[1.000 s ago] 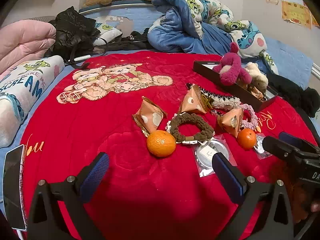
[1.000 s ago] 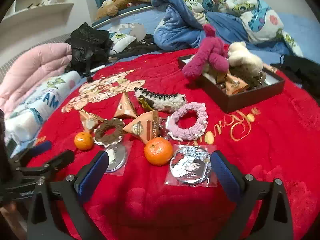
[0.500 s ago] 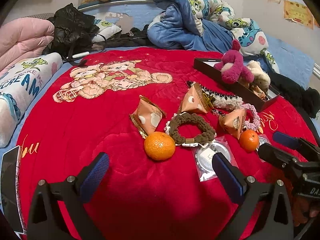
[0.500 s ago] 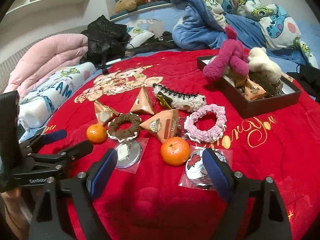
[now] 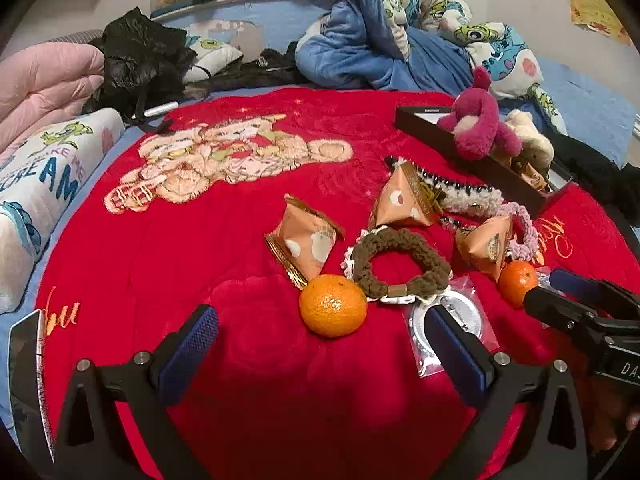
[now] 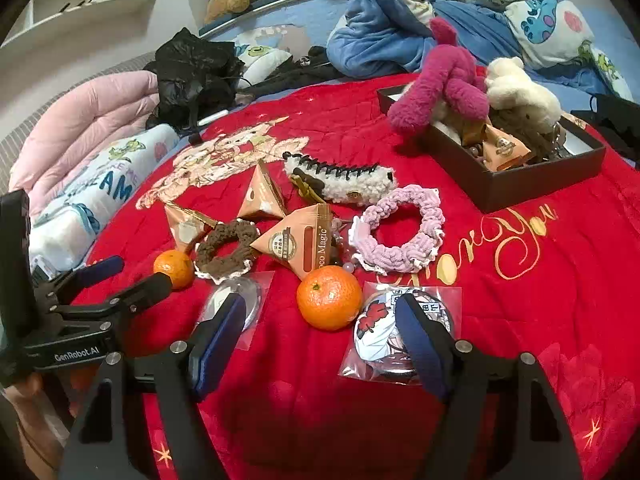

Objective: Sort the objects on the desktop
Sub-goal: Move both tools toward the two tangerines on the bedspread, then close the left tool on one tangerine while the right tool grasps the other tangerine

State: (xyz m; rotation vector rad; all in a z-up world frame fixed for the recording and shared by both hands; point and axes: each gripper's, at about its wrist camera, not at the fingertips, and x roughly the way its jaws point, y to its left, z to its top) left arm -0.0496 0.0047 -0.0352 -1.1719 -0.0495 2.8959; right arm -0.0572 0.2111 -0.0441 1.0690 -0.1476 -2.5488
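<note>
Both tongs spread, empty; printed badge between right tongs, unseen past left tongs.

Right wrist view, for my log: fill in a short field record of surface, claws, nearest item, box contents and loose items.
surface: red blanket
left claw: open, empty
right claw: open, empty
nearest to right claw: orange, between its fingers, untouched
second orange: by the left claw's tip
box: plush toys, a triangular packet
loose: pink scrunchie, brown scrunchie, hair claw clip
</note>
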